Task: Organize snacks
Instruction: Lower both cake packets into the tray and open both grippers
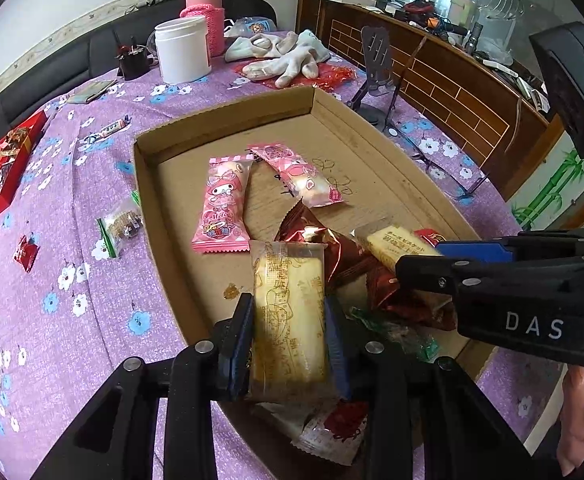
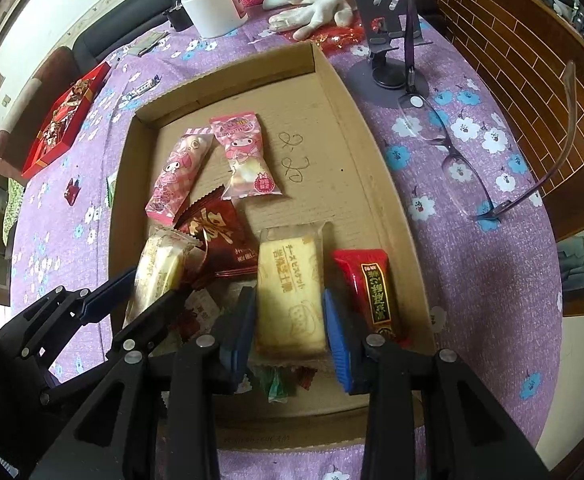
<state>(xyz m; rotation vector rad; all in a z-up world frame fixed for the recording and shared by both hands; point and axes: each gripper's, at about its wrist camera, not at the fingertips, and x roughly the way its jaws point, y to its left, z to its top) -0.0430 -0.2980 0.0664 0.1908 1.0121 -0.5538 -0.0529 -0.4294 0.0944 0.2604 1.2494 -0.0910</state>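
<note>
A shallow cardboard tray (image 1: 228,114) (image 2: 228,76) lies on the purple flowered cloth and holds several wrapped snacks. My left gripper (image 1: 288,344) (image 2: 158,286) is shut on a pale yellow biscuit packet (image 1: 288,304) (image 2: 160,268) at the tray's near left. My right gripper (image 2: 290,340) (image 1: 417,258) is shut on a second yellow biscuit packet (image 2: 290,292) (image 1: 391,246) beside it. Two pink packets (image 1: 224,204) (image 2: 248,156) lie farther in. A dark red packet (image 2: 220,236) (image 1: 331,244) sits between the grippers. A red packet with a dark label (image 2: 371,288) lies right of the right gripper.
On the cloth left of the tray lie a clear snack bag (image 1: 122,224), a small red sweet (image 1: 26,254) and a red box (image 1: 0,176). Behind stand a white tub (image 1: 182,50), gloves (image 1: 288,56) and a phone stand (image 2: 383,40). Glasses (image 2: 451,160) lie to the right.
</note>
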